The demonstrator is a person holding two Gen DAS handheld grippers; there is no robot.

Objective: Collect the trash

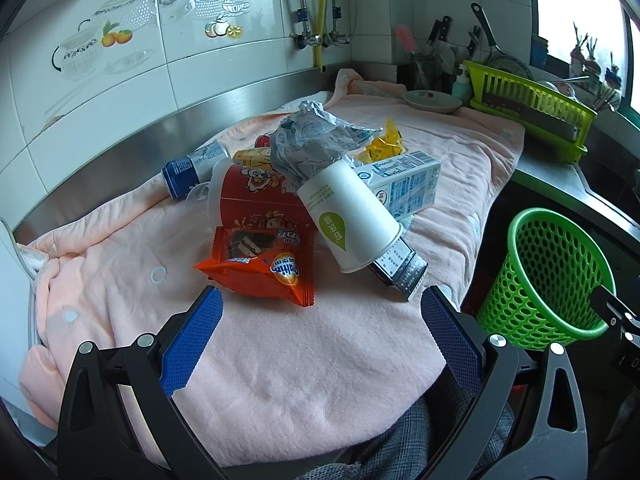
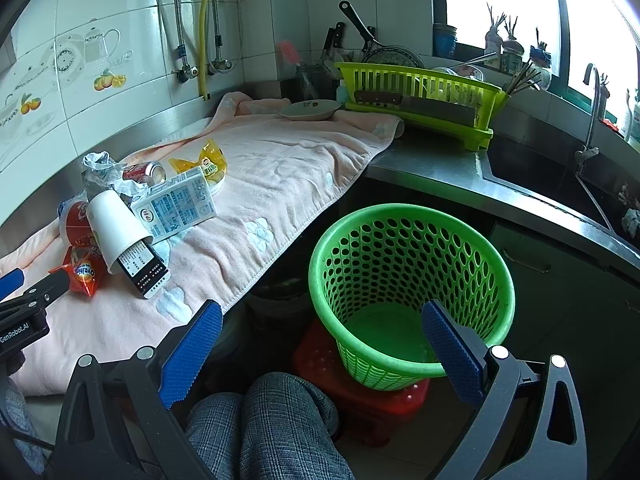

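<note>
A heap of trash lies on a pink towel (image 1: 280, 360): an orange snack wrapper (image 1: 260, 268), a white paper cup (image 1: 352, 220) on its side, a milk carton (image 1: 404, 186), a red paper tub (image 1: 260, 196), crumpled paper (image 1: 312, 136), a blue-labelled bottle (image 1: 192, 168) and a yellow wrapper (image 1: 384, 144). My left gripper (image 1: 320, 304) is open and empty, just in front of the orange wrapper. My right gripper (image 2: 322, 320) is open and empty, above the rim of the empty green mesh basket (image 2: 412, 280), which stands on a red stool (image 2: 384, 404). The heap also shows in the right wrist view (image 2: 120, 224).
A yellow-green dish rack (image 2: 420, 96) with a cleaver stands at the back right, a plate (image 2: 310, 110) beside it. A steel sink (image 2: 560, 176) and tap lie to the right. The person's knee (image 2: 272, 420) is below the counter edge.
</note>
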